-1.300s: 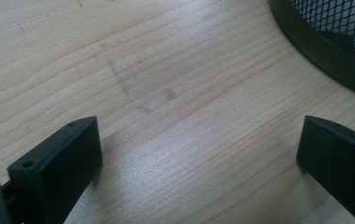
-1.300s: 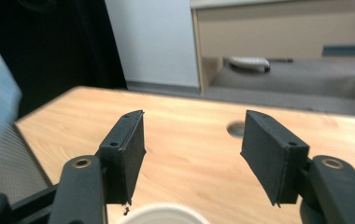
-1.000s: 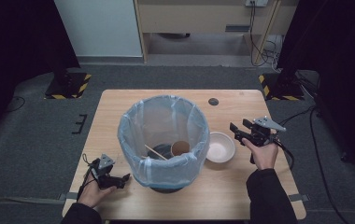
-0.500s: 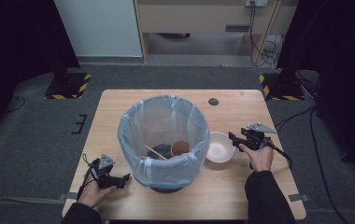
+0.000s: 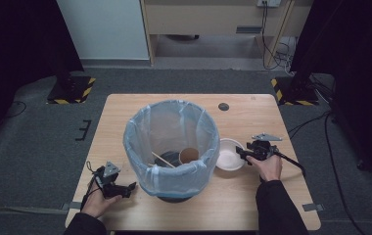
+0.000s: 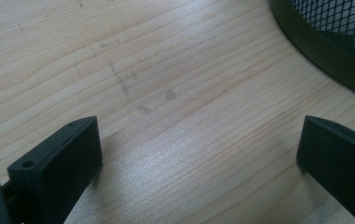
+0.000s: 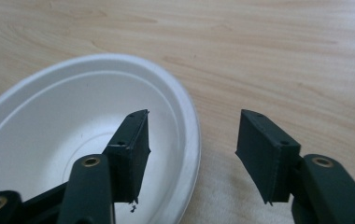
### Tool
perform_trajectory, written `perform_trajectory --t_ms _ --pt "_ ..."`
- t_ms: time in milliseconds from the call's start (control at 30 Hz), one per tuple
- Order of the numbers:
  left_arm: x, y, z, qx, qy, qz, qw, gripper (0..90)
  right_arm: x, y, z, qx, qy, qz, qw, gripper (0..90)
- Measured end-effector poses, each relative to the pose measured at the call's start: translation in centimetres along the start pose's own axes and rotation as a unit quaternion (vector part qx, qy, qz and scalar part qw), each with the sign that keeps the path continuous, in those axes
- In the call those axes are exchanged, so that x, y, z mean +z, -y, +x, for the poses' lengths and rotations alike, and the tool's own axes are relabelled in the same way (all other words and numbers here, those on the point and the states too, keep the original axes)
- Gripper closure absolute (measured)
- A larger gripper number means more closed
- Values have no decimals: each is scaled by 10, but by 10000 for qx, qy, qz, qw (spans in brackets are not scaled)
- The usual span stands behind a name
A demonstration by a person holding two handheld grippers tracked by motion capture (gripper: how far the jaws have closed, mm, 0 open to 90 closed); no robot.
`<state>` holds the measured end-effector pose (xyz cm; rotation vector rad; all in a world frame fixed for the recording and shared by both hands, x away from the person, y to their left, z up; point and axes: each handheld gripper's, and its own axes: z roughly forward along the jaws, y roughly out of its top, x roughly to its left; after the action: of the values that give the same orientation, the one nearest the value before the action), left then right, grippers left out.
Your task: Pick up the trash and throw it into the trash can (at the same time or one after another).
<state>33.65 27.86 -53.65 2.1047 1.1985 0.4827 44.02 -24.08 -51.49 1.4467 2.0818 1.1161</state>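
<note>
The right gripper (image 5: 245, 152) is held low at the white bowl (image 5: 228, 157) beside the lined bin (image 5: 172, 142); its jaws, just closing (one inside, one outside), are seen straddling the rim untouched in the right gripper view. The left gripper (image 6: 199, 154) is held wide open over bare table (image 6: 166, 70)

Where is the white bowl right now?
In the high view the white bowl sits on the table, just right of the lined bin; the right gripper straddles its rim, jaws closing.
</note>
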Motion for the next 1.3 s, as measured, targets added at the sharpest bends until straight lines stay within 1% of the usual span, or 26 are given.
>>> perform_trajectory --t_ms 133,167,200,233,367,467,533,633,700,800,900,967,1067,1200,1300 --pt "0 0 0 0 0 0 10000 0 0 2 0 71 -63 219 9997 543" --pt "0 0 0 -2 0 -3 10000 0 0 2 1 76 -80 247 9996 563" --pt "0 0 0 -2 0 -3 10000 0 0 2 1 76 -80 247 9996 563" --pt "0 0 0 -1 -1 -2 10000 0 0 2 1 129 -123 311 9994 617" --pt "0 0 0 1 0 0 10000 0 -1 1 3 140 -156 426 9989 708" --pt "0 0 0 1 0 -1 10000 0 -2 0 4 143 -180 454 9987 764" --pt "0 0 0 1 0 1 10000 0 -4 -1 5 227 -233 423 9986 784" --pt "0 0 0 1 0 -1 10000 0 -6 -4 7 207 -249 399 9987 796" --pt "0 0 0 1 0 -1 10000 0 -8 -7 9 218 -292 356 9987 805" --pt "0 0 0 0 1 -1 10000 0 -14 -13 11 212 -312 195 9991 819" --pt "0 0 0 -1 0 -1 10000 0 -23 -20 11 250 -299 -8 9992 836" --pt "0 0 0 0 -1 -2 10000 0 -29 -22 9 222 -251 -77 9994 836" --pt "0 0 0 0 -1 -1 10000 0 -37 -25 6 301 -208 -173 9992 836" --pt "0 0 0 0 0 -2 10000 0 -46 -30 1 435 -151 -387 9982 836" --pt "0 0 0 0 -1 -2 10000 0 -52 -34 0 481 -97 -584 9971 836"
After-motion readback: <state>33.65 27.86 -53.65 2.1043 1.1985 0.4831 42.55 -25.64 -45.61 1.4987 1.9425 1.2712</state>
